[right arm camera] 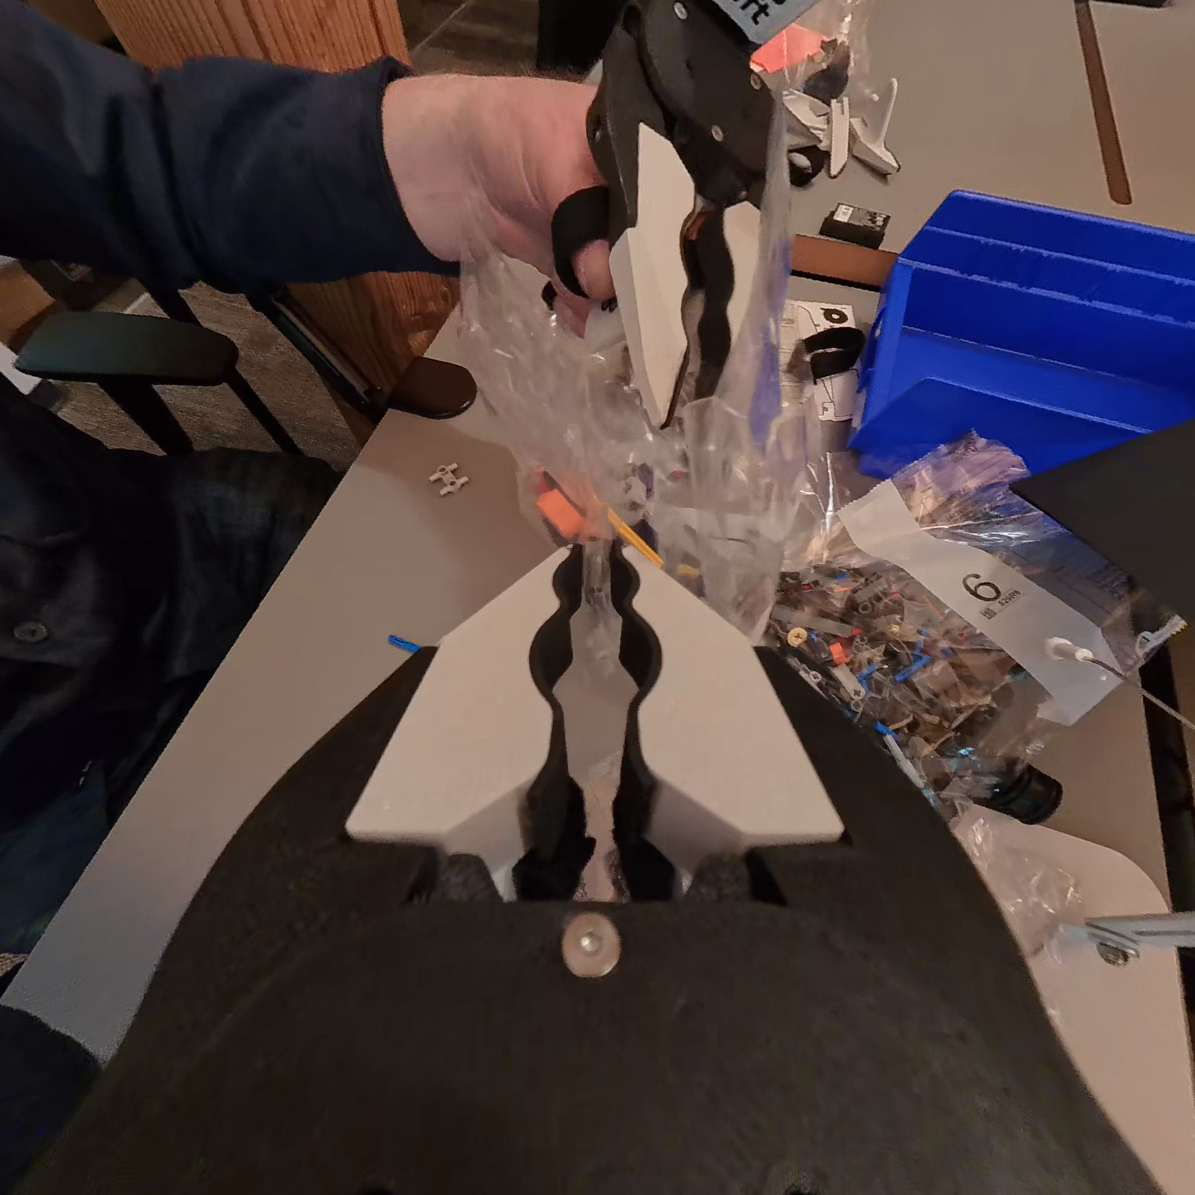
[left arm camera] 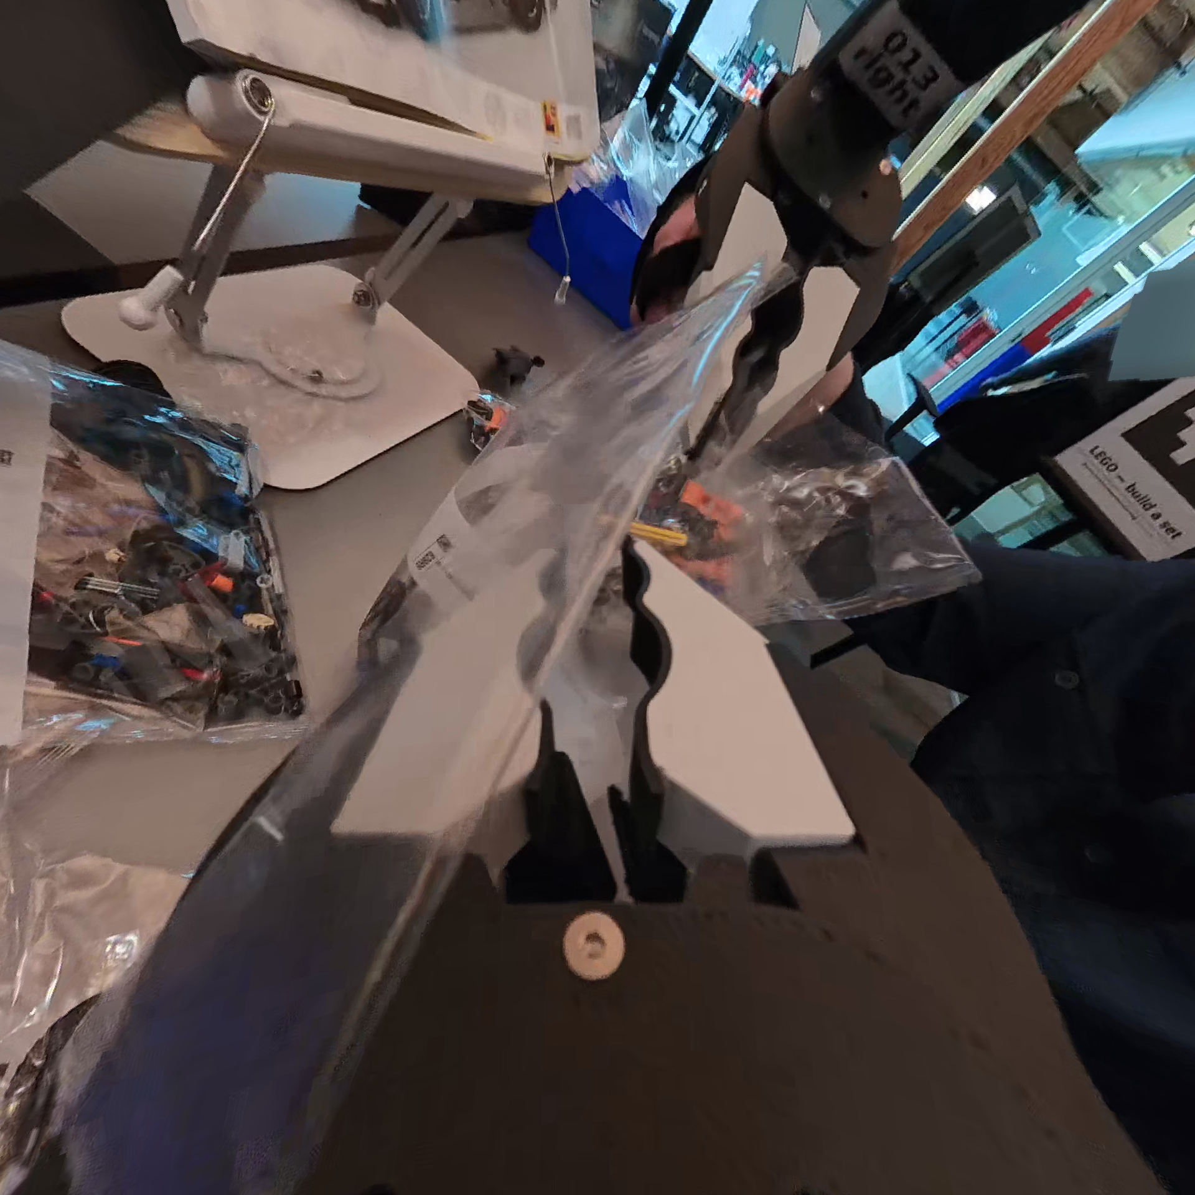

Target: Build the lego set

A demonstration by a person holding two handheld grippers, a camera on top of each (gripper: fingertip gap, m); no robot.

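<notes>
A clear plastic bag (left arm camera: 808,517) of Lego pieces, with orange, yellow and black parts inside, hangs between both grippers above the grey table (right arm camera: 388,569). My left gripper (left arm camera: 608,562) is shut on one side of the bag; the film partly covers its left finger. My right gripper (right arm camera: 595,556) is shut on a strip of the same bag (right arm camera: 582,420). In the left wrist view the right gripper (left arm camera: 718,427) pinches the bag from above. In the right wrist view the left gripper (right arm camera: 685,401), held by a hand, pinches the bag's top.
A second, fuller bag of pieces (left arm camera: 161,582) (right arm camera: 905,646) lies on the table. A blue bin (right arm camera: 1034,336) (left arm camera: 582,246) stands behind. A white stand (left arm camera: 271,388) holds the booklet. A loose grey piece (right arm camera: 449,480) and a blue pin (right arm camera: 401,642) lie near the table's edge. Some 7 centimetres of space lies between my two pairs of fingers. Both grippers' tips are roughly 25 centimetres from the blue pin (right arm camera: 401,642).
</notes>
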